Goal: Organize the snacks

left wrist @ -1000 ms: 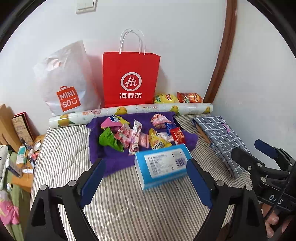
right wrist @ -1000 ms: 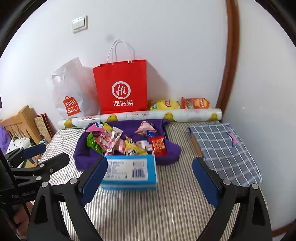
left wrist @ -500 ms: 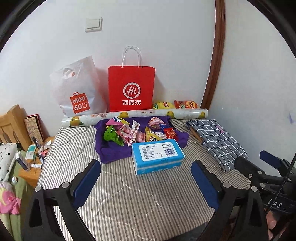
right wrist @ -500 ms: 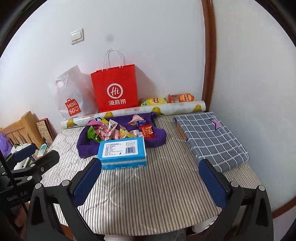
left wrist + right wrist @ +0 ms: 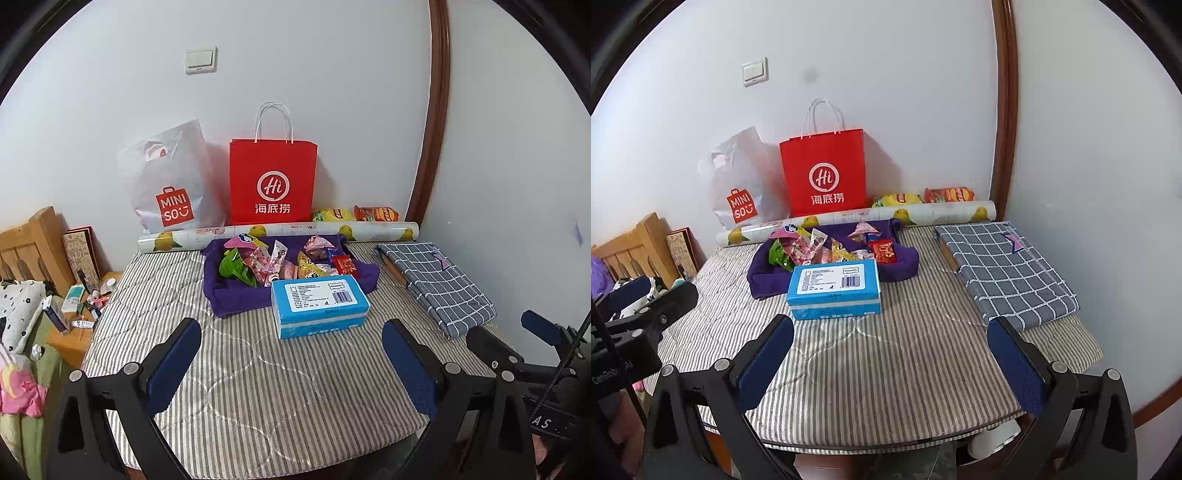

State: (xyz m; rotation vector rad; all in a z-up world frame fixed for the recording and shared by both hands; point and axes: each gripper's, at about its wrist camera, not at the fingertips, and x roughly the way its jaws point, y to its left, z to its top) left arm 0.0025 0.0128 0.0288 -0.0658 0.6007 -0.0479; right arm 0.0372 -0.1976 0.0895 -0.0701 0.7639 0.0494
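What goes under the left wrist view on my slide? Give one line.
Open left tongs hover above a striped table, facing a blue box and snacks on purple cloth.

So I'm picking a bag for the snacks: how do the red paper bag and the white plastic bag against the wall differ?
The red paper bag stands upright and boxy with crisp edges; the white plastic bag slumps and wrinkles. The red one has twisted white cord handles standing above its rim; the white one has only a cut-out hole for a handle. The red one carries a white round logo, the white one an orange-red logo. Both lean against the wall behind the patterned roll.
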